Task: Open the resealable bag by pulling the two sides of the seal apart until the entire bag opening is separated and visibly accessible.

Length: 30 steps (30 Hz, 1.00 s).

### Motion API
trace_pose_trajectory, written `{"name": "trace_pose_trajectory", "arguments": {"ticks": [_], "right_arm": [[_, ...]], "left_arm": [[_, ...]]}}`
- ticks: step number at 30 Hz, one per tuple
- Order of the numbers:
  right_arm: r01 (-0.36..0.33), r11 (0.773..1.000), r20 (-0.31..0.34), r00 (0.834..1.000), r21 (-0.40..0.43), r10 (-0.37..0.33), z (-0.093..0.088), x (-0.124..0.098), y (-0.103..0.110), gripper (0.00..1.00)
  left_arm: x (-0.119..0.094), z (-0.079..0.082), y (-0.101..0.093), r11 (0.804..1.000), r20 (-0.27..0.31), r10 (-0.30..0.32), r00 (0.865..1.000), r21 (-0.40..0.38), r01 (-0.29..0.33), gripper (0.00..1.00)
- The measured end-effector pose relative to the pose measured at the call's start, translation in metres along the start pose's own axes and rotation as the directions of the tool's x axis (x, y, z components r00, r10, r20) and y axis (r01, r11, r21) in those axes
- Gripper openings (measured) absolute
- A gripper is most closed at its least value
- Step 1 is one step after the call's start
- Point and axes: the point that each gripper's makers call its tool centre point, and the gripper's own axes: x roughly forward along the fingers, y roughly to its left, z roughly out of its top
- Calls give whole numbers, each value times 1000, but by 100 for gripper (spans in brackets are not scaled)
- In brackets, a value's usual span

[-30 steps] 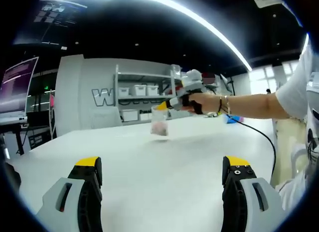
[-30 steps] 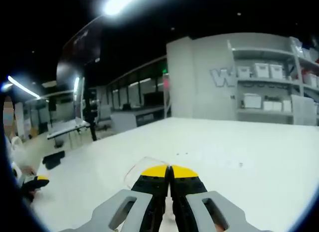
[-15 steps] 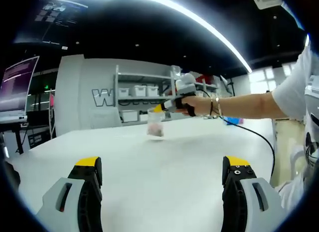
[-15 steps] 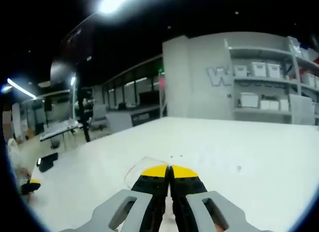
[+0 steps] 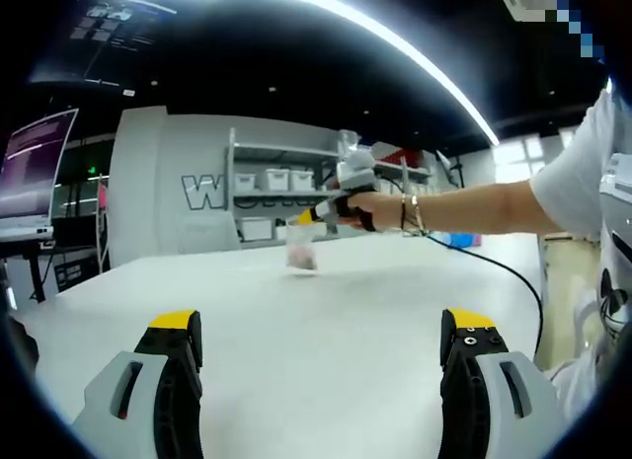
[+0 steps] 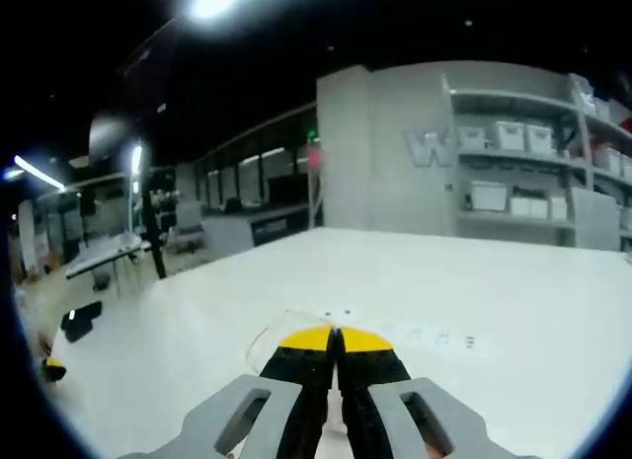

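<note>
Right gripper (image 5: 308,215) fingers pinched shut on the resealable bag's (image 5: 300,252) top edge, bag hanging lengthwise above the tabletop (image 5: 316,321) | left gripper (image 5: 321,350) fingers wide open, empty, well short of bag.

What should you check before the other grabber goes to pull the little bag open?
1. Right gripper shut on the bag: ok, its jaws are closed with clear plastic at the tips.
2. Left gripper open and ready: ok, jaws wide apart, nothing between them.
3. Bag held up off the table: ok, it hangs from the right gripper.
4. Left gripper near the bag: not ok, the bag is far ahead of it.
5. Seal already parted: cannot tell, too small.
6. Free side of the seal reachable: cannot tell.
</note>
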Motion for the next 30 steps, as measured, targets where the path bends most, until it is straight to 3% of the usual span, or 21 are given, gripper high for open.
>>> {"name": "trace_pose_trajectory", "arguments": {"ticks": [14,24,30], "right_arm": [[4,1000,-14,1000,-24,-4,4,26,4,0],[52,998,-30,998,-29,-53,0,42,-4,0],[90,993,-17,996,-72,-91,3,50,-7,0]], "left_arm": [[0,1,-1,1000,4,-4,1000,-8,4,100],[0,1,-1,1000,8,-5,1000,-16,5,100],[-1,1,-2,1000,10,-5,1000,-16,6,100]]}}
